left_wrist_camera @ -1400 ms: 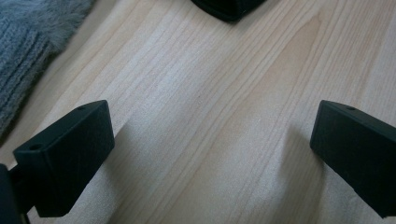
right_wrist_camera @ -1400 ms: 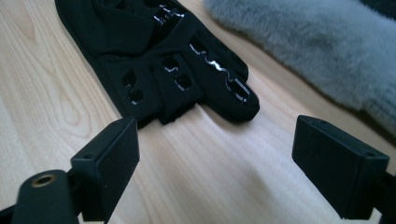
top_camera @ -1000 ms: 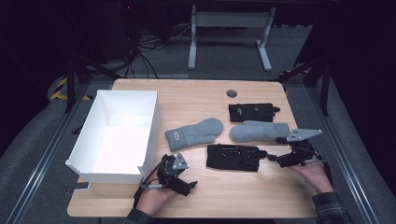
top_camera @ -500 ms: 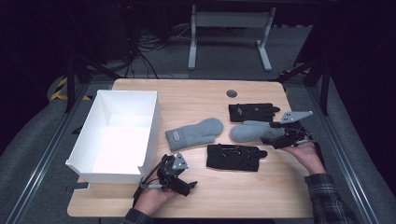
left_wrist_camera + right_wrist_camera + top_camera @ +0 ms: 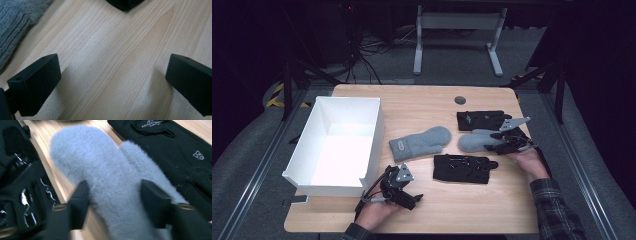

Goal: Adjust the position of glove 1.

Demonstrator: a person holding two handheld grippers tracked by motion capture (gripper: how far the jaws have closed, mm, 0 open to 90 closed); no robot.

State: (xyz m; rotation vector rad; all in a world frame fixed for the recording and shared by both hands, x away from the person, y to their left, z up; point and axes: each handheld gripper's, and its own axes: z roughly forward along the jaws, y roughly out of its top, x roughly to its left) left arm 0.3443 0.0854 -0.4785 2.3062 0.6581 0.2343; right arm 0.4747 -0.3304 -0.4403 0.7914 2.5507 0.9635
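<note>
Item 1: right tongs [image 5: 501, 141], held in the person's right hand [image 5: 528, 161] at the right side of the table [image 5: 422, 100]. In the right gripper view the right tongs [image 5: 113, 195] have just been closing; their jaws stand either side of the fluffy grey mitten [image 5: 107, 177], its pile touching both inner faces. Whether the pads already squeeze it cannot be told for certain; the contact reads as a grip.

Item 2: fluffy grey mitten [image 5: 474, 140], lying flat on the table right of centre, rounded tip toward the middle, cuff end under the right tongs. It sits between two black gloves.

Item 3: far black glove [image 5: 482, 119], just beyond the mitten, touching or nearly touching it; white logo print shows on it in the right gripper view [image 5: 175, 147].

Item 4: near black glove [image 5: 462, 167], just in front of the mitten, with pale markings on its back [image 5: 22, 187].

Item 5: knitted grey mitten [image 5: 418, 143], centre of the table, cuff toward the box.

Item 6: white box [image 5: 377, 130], open-topped, on the left part of the table.

Item 7: left tongs [image 5: 412, 196], in the left hand [image 5: 374, 212] at the near edge, just right of the box. In the left gripper view the left tongs [image 5: 112, 77] stand wide apart over bare wood, nothing between them.
</note>
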